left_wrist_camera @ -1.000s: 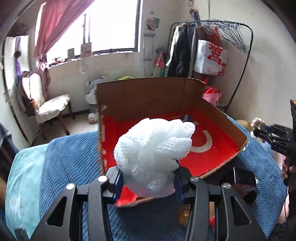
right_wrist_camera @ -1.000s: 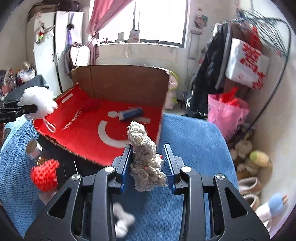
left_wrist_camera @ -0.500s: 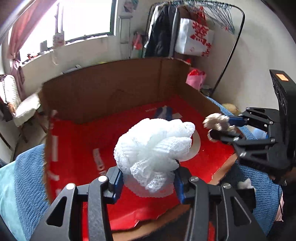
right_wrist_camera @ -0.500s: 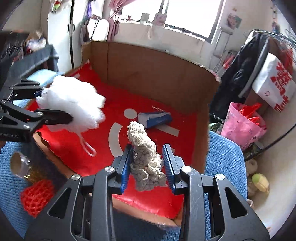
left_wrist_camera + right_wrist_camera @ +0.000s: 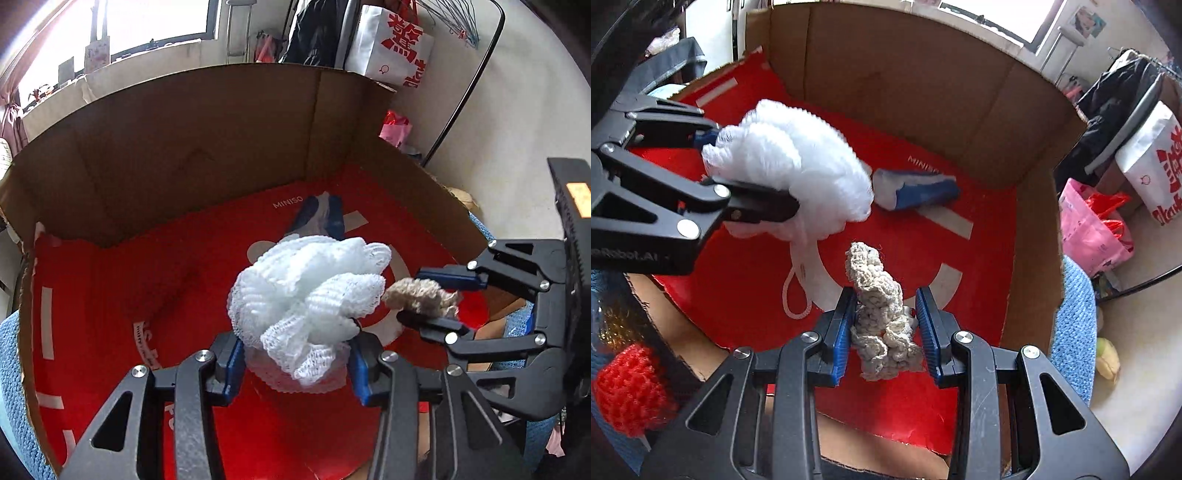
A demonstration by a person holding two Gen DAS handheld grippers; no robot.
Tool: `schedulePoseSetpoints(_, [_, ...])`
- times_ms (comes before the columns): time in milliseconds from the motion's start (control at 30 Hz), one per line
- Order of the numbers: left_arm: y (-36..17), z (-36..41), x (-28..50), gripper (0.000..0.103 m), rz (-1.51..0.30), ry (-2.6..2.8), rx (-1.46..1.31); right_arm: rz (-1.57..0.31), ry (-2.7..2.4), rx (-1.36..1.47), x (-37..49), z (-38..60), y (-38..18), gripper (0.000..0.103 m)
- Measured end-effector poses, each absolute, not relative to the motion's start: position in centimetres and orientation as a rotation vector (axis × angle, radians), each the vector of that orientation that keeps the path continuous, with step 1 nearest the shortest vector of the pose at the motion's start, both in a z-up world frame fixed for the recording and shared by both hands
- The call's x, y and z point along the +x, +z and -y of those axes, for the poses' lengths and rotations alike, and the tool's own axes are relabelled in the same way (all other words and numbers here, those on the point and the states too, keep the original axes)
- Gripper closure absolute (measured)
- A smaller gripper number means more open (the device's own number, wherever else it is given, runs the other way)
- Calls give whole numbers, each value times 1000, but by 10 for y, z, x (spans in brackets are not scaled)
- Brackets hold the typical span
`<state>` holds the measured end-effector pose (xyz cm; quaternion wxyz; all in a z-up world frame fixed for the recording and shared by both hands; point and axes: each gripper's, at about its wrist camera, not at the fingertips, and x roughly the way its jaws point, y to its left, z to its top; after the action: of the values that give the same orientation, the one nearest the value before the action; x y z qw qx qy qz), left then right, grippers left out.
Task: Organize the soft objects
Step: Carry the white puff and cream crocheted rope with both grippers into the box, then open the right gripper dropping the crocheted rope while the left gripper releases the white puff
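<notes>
Holding both over my box [image 5: 221,122]: left hand-held gripper [image 5: 295,363] clamps the white puff [image 5: 306,295], right hand-held gripper [image 5: 886,326] clamps the beige crochet [image 5: 879,317].

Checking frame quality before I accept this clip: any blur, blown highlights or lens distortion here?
Left wrist view: sharp; window blown out; fisheye bows the cardboard box walls; white mesh pouf keeps its texture. Right wrist view: sharp on the beige crochet piece; window corner overexposed; dark vignette at frame edges.

The left hand-held gripper [image 5: 295,363] grips a white mesh pouf [image 5: 310,299] over the red-floored box [image 5: 110,295].
</notes>
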<state>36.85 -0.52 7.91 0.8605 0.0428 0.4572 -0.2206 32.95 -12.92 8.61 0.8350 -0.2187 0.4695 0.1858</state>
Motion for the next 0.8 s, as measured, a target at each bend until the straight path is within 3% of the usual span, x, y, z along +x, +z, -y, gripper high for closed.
schedulePoseSetpoints(400, [77, 6, 374, 46, -972, -473, 109, -1021, 400, -485, 332, 127, 80, 68])
schedulePoseSetpoints(467, [76, 8, 375, 43, -972, -472, 117, -1025, 403, -488, 332, 126, 80, 62])
schedulePoseSetpoints(567, [77, 8, 374, 39, -968, -471, 123, -1030, 406, -498, 333, 124, 78, 61])
schedulePoseSetpoints(800, [78, 3, 373, 22, -955, -454, 119, -1031, 416, -498, 331, 125, 79, 60])
